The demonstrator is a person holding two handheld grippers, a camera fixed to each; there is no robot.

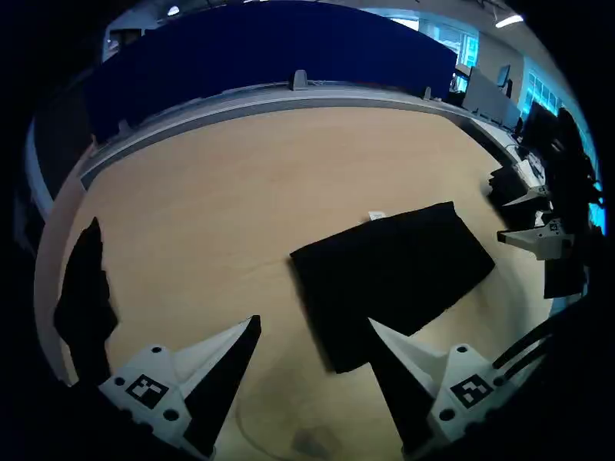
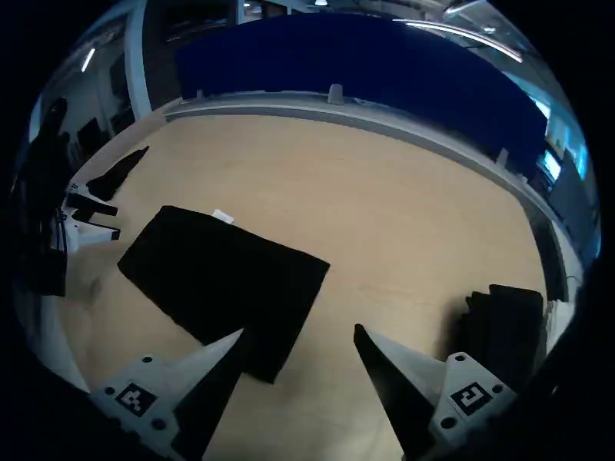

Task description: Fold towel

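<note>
Item: black rectangular cloth towel [image 1: 392, 276], lay flat on the light wooden surface [image 1: 254, 177], small white tag [image 1: 376, 216] at its far edge; spread smooth, probably so an edge could be taken cleanly. Left gripper [image 1: 314, 320] and right gripper [image 2: 298, 330]: jaws apart, holding nothing, one at either side of the towel. Pile of dark folded cloths [image 2: 503, 323]: set well aside, likely finished work.

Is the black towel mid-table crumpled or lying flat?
Flat: the towel lies as a smooth rectangle with straight edges; whether it is doubled over, cannot tell.
</note>
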